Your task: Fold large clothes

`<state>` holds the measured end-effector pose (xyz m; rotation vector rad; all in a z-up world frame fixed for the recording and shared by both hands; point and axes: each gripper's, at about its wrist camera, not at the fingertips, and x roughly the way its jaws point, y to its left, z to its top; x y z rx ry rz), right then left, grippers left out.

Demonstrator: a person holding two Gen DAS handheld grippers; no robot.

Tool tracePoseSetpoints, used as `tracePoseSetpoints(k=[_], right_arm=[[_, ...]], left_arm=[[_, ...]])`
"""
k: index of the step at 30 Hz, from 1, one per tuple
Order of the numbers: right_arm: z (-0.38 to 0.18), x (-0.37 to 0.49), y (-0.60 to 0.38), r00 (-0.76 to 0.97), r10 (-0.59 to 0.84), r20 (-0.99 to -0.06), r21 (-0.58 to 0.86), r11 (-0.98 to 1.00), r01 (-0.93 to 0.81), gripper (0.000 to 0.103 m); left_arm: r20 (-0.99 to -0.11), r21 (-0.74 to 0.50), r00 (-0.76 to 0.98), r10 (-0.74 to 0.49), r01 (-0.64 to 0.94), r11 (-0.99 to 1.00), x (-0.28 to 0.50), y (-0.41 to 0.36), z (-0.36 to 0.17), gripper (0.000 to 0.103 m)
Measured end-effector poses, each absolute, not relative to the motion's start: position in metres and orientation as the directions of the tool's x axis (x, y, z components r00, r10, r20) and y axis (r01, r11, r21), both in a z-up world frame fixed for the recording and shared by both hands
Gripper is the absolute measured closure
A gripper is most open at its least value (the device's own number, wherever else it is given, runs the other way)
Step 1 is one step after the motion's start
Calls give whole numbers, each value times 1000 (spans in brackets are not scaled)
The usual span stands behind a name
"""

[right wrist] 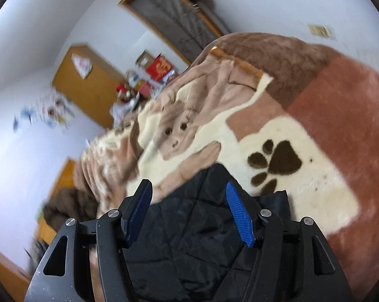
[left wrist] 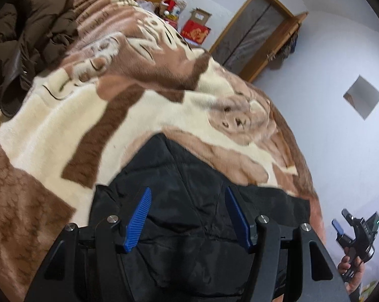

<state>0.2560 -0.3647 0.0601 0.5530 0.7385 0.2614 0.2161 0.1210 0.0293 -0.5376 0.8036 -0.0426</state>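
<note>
Bear blanket (left wrist: 63,130), no legible writing

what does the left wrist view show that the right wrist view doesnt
Only the left wrist view shows the right gripper, held in a hand at the bed's edge, and a small square opening in the wall. Only the right wrist view shows the dark paw print on the blanket and the paper pictures stuck on the wall. Both show the black quilted jacket lying under open jaws, the bear face on the blanket, the brown jacket heap, the red box and the wooden-framed doorway.
</note>
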Motion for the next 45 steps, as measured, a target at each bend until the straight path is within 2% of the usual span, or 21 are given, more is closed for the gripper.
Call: tracePoseSetpoints(k=[6, 10, 14, 19, 22, 25, 28, 30, 45], right_arm=[[9, 255, -289, 602, 321, -731, 281, 946, -163, 41], [-21, 271, -275, 609, 204, -766, 137, 978, -156, 41], [-40, 291, -283, 596, 164, -786, 115, 986, -119, 41], [-27, 293, -283, 595, 140, -791, 94, 990, -107, 41], [-22, 302, -286, 612, 127, -781, 85, 992, -98, 41], [-35, 316, -290, 582, 125, -804, 100, 992, -76, 41], [-55, 325, -290, 568, 117, -814, 95, 993, -69, 41], [-61, 328, -290, 571, 113, -813, 91, 994, -66, 41], [-84, 336, -289, 599, 89, -796, 76, 996, -47, 41]], left_arm=[[-747, -354, 622, -234, -73, 932, 223, 76, -3, 40], [-779, -178, 620, -97, -69, 982, 236, 66, -29, 40], [-781, -197, 617, -93, -102, 975, 242, 78, -45, 38], [-798, -160, 598, -77, -88, 983, 252, 73, -27, 38], [-777, -98, 629, -19, -92, 991, 268, 78, -17, 38], [-796, -46, 603, 44, -133, 990, 288, 95, -35, 35], [-813, -127, 582, -2, -176, 976, 294, 113, -67, 27], [-794, -167, 608, -19, -188, 968, 288, 118, -77, 26], [-760, -109, 649, 43, -191, 975, 291, 105, -92, 25]])
